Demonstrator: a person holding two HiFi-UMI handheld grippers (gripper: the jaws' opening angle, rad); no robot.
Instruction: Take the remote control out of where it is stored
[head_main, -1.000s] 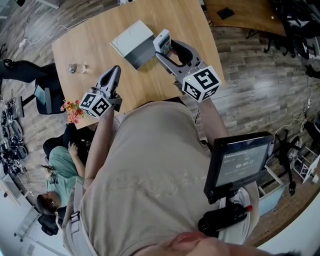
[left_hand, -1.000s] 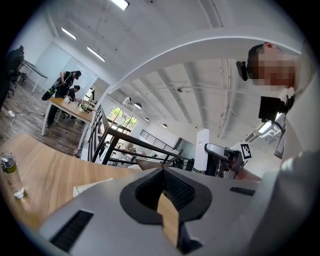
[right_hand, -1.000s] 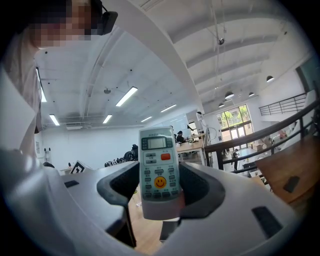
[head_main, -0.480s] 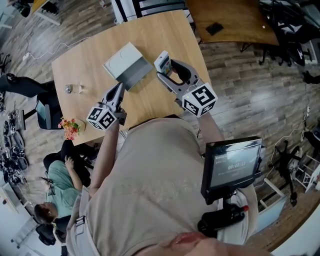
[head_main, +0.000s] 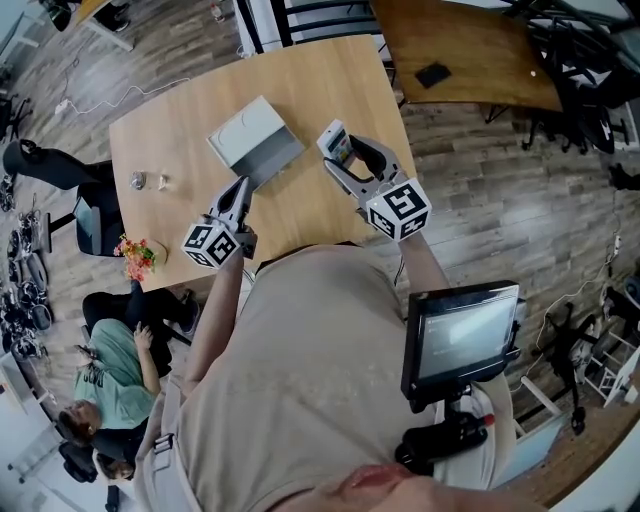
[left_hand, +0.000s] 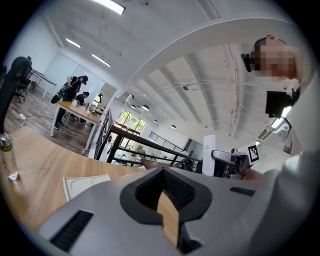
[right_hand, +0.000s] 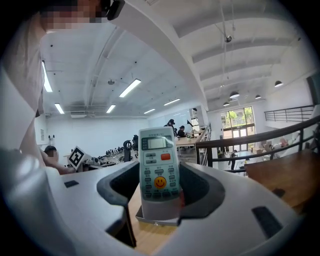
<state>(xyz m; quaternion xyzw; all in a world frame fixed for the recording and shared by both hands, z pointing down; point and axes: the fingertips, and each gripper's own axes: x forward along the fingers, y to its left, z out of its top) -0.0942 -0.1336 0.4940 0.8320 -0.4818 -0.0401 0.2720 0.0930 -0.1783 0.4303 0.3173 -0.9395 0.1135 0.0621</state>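
Right tool (head_main: 338, 158) is clamped on the remote control (head_main: 332, 138): in the right gripper view we see the pads pressing its lower sides while the screen end stands up past the jaw tips, buttons facing us. Its bottom end is hidden behind the tool's body, and we cannot place a grey edge just under it. Whether the remote control hangs clear of the tabletop (head_main: 190, 110) we cannot tell from above. Left tool (head_main: 240, 190) has its jaws together with nothing between them, only a sliver of wood showing past the tip. Just beyond that tip lies the white and grey box (head_main: 255, 135); the left gripper view shows only a white corner of it, left of the tool, the rest blocked by the tool's body. The box sits ahead and left of the right tool, apart from the remote control. Right of the right tool the tabletop edge is near. Left of the left tool we have bare wood, then a small bottle (head_main: 139, 181), well apart and too small to read. Behind both tools the near edge is covered by our own torso
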